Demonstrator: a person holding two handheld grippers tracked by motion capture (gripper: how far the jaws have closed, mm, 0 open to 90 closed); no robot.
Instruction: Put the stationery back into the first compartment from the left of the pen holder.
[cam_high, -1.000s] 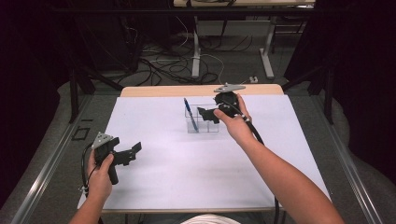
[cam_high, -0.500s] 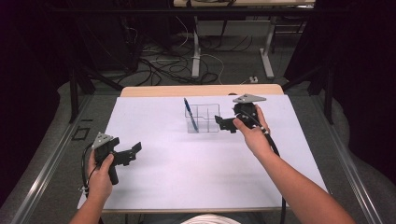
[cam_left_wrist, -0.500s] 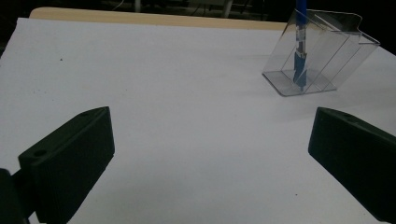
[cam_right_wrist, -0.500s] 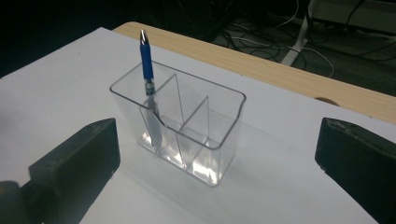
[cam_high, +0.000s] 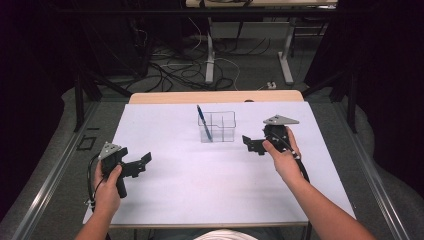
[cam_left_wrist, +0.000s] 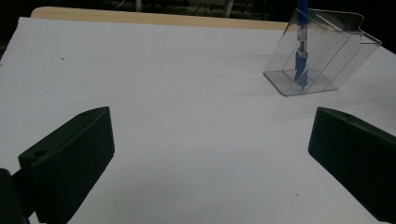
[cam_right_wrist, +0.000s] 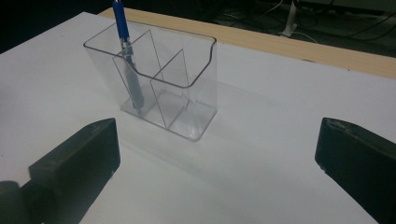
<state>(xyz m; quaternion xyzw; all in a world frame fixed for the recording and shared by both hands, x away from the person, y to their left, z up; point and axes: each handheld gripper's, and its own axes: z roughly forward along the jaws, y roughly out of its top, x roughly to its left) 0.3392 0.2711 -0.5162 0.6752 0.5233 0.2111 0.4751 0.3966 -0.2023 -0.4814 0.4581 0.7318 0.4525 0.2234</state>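
A clear plastic organizer (cam_high: 217, 127) (cam_left_wrist: 322, 51) (cam_right_wrist: 161, 79) with dividers stands upright on the white table (cam_high: 210, 180) toward the back middle. A blue pen (cam_high: 204, 122) (cam_left_wrist: 301, 42) (cam_right_wrist: 127, 56) leans in its left compartment. My right gripper (cam_high: 254, 144) (cam_right_wrist: 215, 168) hovers to the right of the organizer, open and empty, apart from it. My left gripper (cam_high: 141, 163) (cam_left_wrist: 210, 163) is near the table's front left, open with nothing between its jaws.
The white sheet covers a wooden tabletop whose far edge (cam_high: 215, 96) shows bare. Beyond it the floor holds cables (cam_high: 180, 65) and desk legs (cam_high: 210, 55). Dark curtains stand at both sides.
My right gripper has drawn back from the organizer, moving right and toward the front, leaving the pen standing in it. The left gripper has stayed where it was.
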